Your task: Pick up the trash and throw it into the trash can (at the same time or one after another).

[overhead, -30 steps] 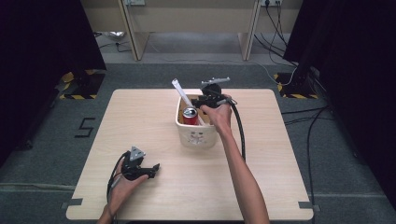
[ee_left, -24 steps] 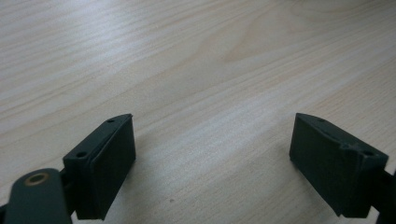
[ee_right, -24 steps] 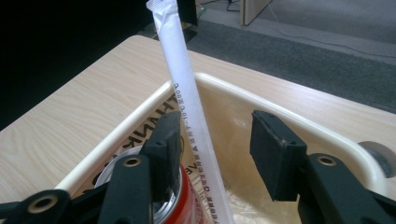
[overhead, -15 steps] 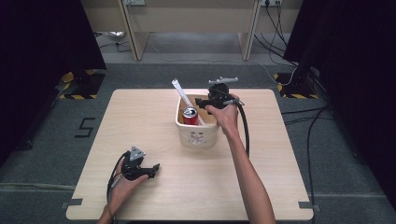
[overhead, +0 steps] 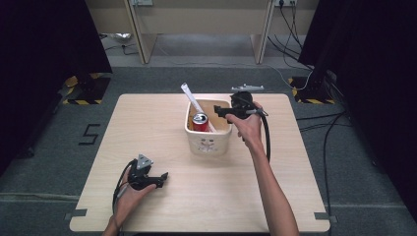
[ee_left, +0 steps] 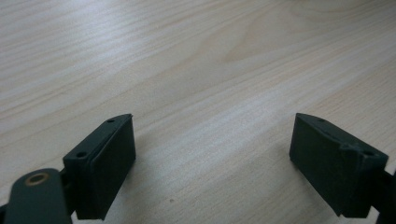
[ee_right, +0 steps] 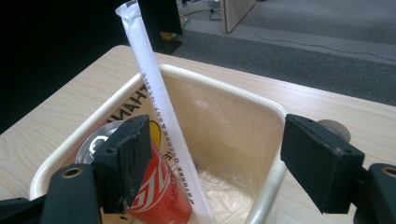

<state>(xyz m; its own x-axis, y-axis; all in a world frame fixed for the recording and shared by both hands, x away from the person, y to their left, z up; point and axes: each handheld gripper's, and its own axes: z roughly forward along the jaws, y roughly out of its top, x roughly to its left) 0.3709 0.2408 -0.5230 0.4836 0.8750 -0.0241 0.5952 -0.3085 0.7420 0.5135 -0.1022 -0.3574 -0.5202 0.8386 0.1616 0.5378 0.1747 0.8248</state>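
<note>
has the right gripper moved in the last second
Yes, slightly. In the high view the right gripper has shifted right and toward the table's far edge, judged against the cream bin, which stayed put.

Bin [overhead: 209, 142] interior: red can [overhead: 200, 121] and leaning wrapped straw [overhead: 193, 101] crowd one side; other side open.
Near table [overhead: 221, 196]: bare.

Looks like a lab/test setup tbh: black curtains [overhead: 44, 44] on both sides, hazard-tape floor marks [overhead: 81, 102], loose cables [overhead: 322, 125], grey carpet, plain wood table [overhead: 196, 196].
</note>
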